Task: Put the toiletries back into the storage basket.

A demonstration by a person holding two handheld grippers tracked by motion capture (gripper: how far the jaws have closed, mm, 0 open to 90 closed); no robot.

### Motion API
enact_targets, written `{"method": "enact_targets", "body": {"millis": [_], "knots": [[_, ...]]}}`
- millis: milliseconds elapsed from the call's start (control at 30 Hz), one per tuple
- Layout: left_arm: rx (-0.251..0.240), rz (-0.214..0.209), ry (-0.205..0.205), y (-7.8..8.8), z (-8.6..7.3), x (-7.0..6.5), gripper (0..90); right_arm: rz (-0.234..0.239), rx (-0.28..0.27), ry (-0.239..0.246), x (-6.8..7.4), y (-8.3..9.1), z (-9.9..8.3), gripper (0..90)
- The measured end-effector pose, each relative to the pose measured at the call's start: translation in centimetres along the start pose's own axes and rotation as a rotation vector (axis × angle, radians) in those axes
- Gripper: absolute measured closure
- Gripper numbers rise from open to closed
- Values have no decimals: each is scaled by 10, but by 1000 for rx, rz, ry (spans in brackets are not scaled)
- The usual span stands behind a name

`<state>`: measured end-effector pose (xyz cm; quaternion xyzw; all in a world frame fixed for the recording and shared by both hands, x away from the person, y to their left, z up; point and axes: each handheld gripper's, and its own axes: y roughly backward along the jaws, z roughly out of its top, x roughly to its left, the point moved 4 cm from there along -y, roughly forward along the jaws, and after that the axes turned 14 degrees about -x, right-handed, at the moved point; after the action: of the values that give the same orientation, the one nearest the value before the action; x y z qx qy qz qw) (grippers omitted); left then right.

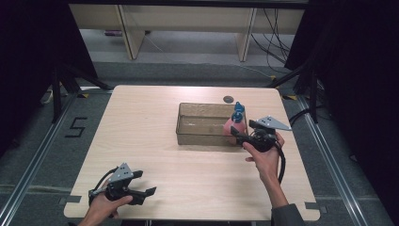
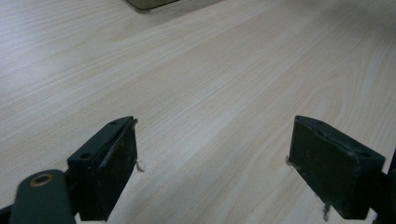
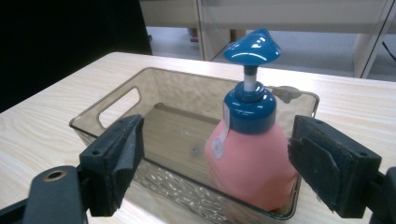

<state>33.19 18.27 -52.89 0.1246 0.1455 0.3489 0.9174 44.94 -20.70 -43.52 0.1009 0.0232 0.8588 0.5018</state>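
A pink pump bottle (image 3: pixel 250 163) with a blue pump head (image 3: pixel 252 49) stands upright inside a clear brownish plastic bin (image 3: pixel 116 100), at the bin's right end (image 1: pixel 235 125). The bin (image 1: pixel 200 107) sits right of the table's middle. My right gripper (image 1: pixel 239 137) is open just outside the bin's near right corner; in the right gripper view (image 3: pixel 215 163) its jaws stand apart on either side of the bottle and touch nothing. My left gripper (image 1: pixel 147 193) rests open near the front left edge, and its jaws (image 2: pixel 212 163) hang over bare wood.
The light wooden table (image 1: pixel 141 136) has a small dark round hole (image 1: pixel 228 99) behind the bin. A corner of the bin (image 2: pixel 149 3) shows at the top of the left gripper view. Black stands and cables flank the table on the floor.
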Motion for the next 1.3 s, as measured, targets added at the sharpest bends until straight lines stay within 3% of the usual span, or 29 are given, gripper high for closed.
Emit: {"method": "enact_targets", "body": {"millis": [67,100,167,233,433,500,567,733,767,800,833,933,1067,1100,1167,1300], "knots": [[0,0,-1,0,0,0,147,-12,13,-30,4,2,-1,189],[-1,2,-1,0,0,0,147,-2,3,9,2,1,-2,189],[-2,1,1,0,0,0,147,0,0,24,2,2,-2,189],[-5,1,-1,0,0,0,148,-3,10,-16,7,3,-4,190],[-4,4,-1,0,0,1,147,17,4,26,8,4,-5,190],[-4,4,0,0,0,1,147,21,12,4,10,5,-5,190],[-10,4,6,0,0,0,147,23,4,22,10,6,-4,191],[0,5,3,1,0,0,147,21,14,-1,14,8,-6,194],[-5,-1,6,0,0,1,147,25,6,33,12,8,-7,194],[-4,-2,6,0,0,1,147,21,18,-16,16,9,-8,194],[-14,-3,7,-1,0,0,147,29,16,-19,16,8,-8,194],[-1,5,4,1,0,0,147,35,6,19,14,8,-8,194],[-1,2,0,1,0,1,147,24,16,15,15,9,-9,195],[3,6,-2,1,0,1,147,24,32,-26,19,12,-9,194],[-2,0,0,1,0,1,148,35,6,24,16,10,-10,194],[-3,2,1,0,0,1,147,48,14,-4,18,11,-11,188]]}}
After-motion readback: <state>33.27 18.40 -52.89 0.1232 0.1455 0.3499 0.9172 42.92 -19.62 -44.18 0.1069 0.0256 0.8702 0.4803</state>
